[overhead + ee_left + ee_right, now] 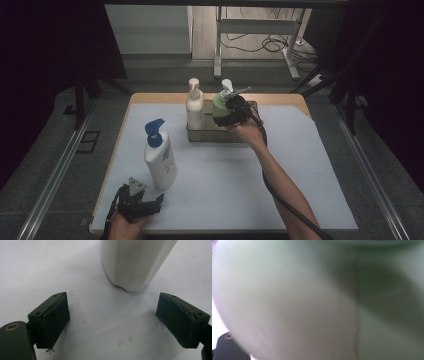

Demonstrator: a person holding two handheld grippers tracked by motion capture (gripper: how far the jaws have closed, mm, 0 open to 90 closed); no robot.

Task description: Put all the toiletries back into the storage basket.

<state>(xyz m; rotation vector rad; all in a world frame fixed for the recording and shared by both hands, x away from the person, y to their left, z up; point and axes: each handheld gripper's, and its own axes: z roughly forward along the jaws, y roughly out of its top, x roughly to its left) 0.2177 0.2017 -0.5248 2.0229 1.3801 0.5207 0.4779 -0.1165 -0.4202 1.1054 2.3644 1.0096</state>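
A white bottle with a blue pump (pixel 160 156) stands upright at the front left of the table. My left gripper (pixel 155 201) lies just in front of it, open, its jaws either side of empty table. The left gripper view has the bottle's white base (pixel 135 262) just beyond the open jaws of that gripper (pixel 112 325). A green bottle with a white pump (pixel 221 102) stands in the right end of a metal tray (pixel 210 134). My right gripper (pixel 231 112) is shut on its side. The green bottle's wall (pixel 312 302) is blurred and very close in the right gripper view.
A cream pump bottle (pixel 194 106) stands in the left end of the tray, next to the green one. A pale sheet (pixel 280 190) covers the tabletop, with bare room at the middle and right. A cable runs back along the right forearm. Dark floor and table legs lie beyond.
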